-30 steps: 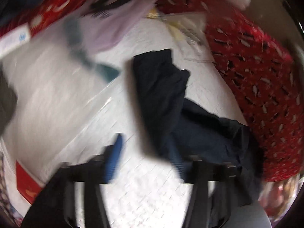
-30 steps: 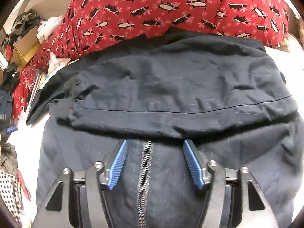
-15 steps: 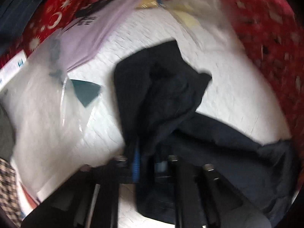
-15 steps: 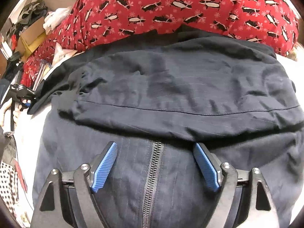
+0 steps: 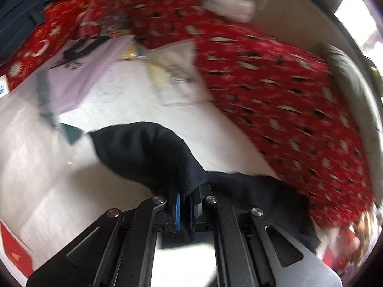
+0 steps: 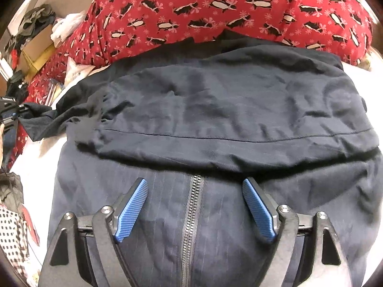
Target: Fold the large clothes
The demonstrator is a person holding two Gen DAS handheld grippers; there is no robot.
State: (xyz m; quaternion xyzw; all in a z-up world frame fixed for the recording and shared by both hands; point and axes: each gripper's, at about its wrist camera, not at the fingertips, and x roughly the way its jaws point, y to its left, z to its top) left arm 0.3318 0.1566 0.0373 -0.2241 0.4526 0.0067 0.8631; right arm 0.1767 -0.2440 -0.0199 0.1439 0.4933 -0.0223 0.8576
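Left tool (image 5: 184,206) pinches the navy jacket's sleeve (image 5: 148,153); right tool (image 6: 195,206) gapes wide, empty, over the zipper (image 6: 191,215). Unpinned, the jacket's body may drag along.

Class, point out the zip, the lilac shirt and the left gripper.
zip (image 6: 191,215): right wrist view, mid-length on its teeth.
lilac shirt (image 5: 79,76): left wrist view, plain cloth below the print.
left gripper (image 5: 184,192): left wrist view, between its fingertips.

Red penguin-print cloth (image 6: 215,12); lilac shirt (image 5: 81,71) on white surface (image 5: 124,100); papers (image 5: 174,71); cardboard box (image 6: 38,47); polka-dot cloth (image 6: 12,234).
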